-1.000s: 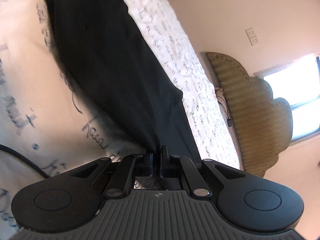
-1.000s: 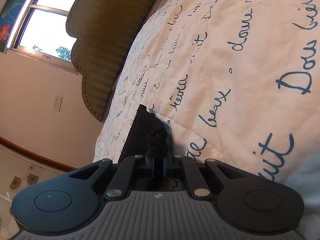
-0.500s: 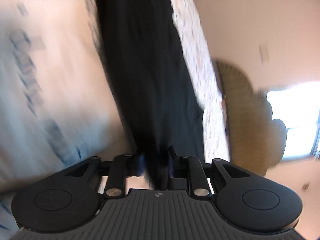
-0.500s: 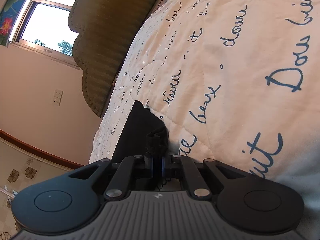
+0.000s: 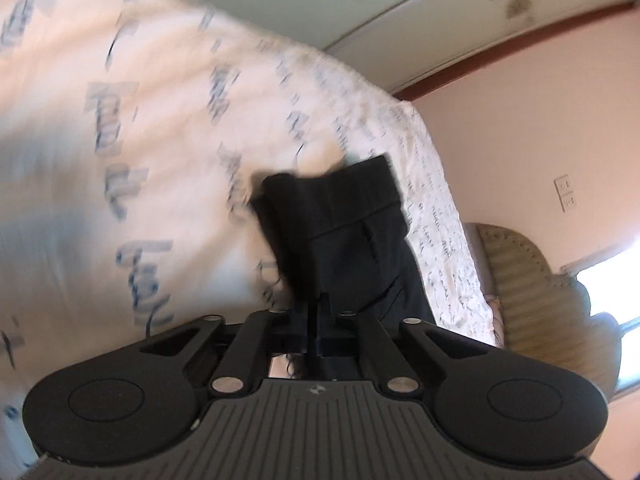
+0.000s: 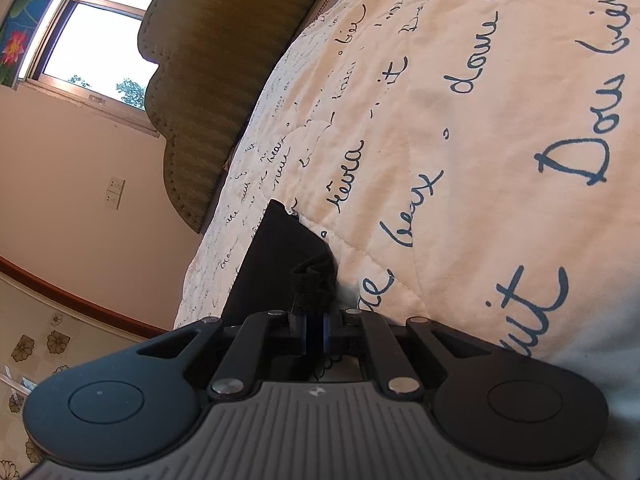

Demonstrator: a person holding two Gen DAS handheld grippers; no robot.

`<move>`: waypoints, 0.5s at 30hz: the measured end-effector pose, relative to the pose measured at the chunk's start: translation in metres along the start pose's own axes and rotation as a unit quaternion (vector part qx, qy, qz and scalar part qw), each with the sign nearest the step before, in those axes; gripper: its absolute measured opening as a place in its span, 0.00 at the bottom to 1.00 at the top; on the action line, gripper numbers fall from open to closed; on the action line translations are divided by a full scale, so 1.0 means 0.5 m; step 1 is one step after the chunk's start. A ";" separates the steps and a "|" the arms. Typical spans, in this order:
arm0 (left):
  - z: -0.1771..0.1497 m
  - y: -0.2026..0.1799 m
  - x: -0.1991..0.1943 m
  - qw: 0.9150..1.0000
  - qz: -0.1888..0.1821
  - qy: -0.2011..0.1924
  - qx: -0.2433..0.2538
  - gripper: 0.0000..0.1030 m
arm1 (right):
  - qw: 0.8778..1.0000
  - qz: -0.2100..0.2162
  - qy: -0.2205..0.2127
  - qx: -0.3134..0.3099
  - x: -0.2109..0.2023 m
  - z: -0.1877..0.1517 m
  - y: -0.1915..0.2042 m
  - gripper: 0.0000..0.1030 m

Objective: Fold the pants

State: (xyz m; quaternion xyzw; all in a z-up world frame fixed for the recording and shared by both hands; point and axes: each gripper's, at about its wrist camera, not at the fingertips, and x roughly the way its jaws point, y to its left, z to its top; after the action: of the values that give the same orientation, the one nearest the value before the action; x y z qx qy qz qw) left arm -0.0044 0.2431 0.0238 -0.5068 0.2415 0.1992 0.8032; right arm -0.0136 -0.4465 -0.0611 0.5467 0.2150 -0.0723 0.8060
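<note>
The pants (image 5: 344, 224), black, lie on the quilt (image 5: 140, 140) printed with blue script, close to the quilt's edge on the headboard (image 5: 516, 280) side. The left gripper (image 5: 319, 312) has its jaws together; they have just snapped closed after a brief opening, and dark cloth sits at their tips, though a pinch cannot be confirmed. The right gripper (image 6: 315, 320) is clamped on a bunched corner of the pants (image 6: 280, 256). A second ago the left view showed one long flat leg; now a shorter folded stack with the waistband on top. Bare quilt spreads wide beside the pants, away from the headboard.
</note>
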 end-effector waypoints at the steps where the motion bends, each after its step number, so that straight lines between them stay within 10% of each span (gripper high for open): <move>1: 0.002 -0.012 -0.010 1.000 0.003 -0.007 0.022 0.04 | 1.000 -0.003 -0.001 -0.003 0.000 0.000 0.003 0.04; 10: -0.016 0.019 0.004 0.997 0.011 -0.001 0.075 0.23 | 1.000 -0.003 0.001 -0.007 0.003 0.002 0.004 0.04; 15: 0.016 0.023 -0.021 0.998 0.000 -0.038 0.054 0.71 | 1.000 0.012 0.000 -0.002 0.002 0.003 -0.006 0.04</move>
State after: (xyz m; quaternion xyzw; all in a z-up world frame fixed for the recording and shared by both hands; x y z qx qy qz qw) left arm -0.0181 0.2543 0.0247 -0.4548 0.2215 0.2047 0.8380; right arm -0.0132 -0.4487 -0.0635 0.5477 0.2087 -0.0620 0.8078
